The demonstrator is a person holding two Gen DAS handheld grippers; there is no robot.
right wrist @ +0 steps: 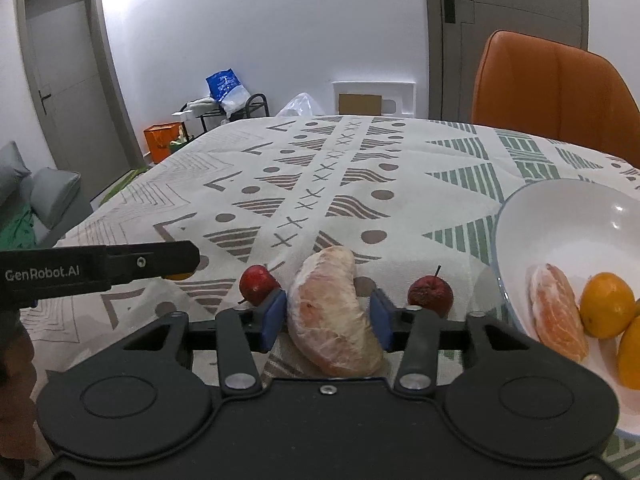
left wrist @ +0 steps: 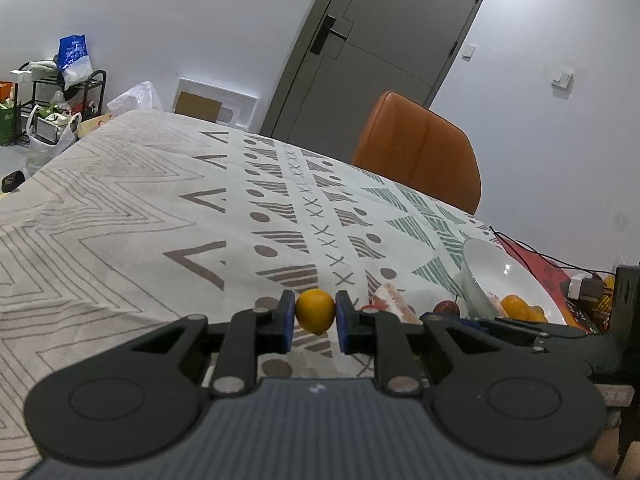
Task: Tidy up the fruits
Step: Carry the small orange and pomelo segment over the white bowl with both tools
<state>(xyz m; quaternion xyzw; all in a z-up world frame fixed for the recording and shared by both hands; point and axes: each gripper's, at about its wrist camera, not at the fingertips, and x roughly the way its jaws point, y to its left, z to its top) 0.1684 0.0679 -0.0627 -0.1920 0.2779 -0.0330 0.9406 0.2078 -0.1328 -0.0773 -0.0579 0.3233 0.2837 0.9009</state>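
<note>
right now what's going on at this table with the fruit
A person is sorting fruit into a white bowl with two handheld grippers. The left gripper is shut on a small orange. The right gripper straddles a peeled grapefruit segment on the tablecloth; the left pad seems to touch it, the right shows a gap. Two small red apples lie beside it. The bowl already holds another segment and some oranges.
</note>
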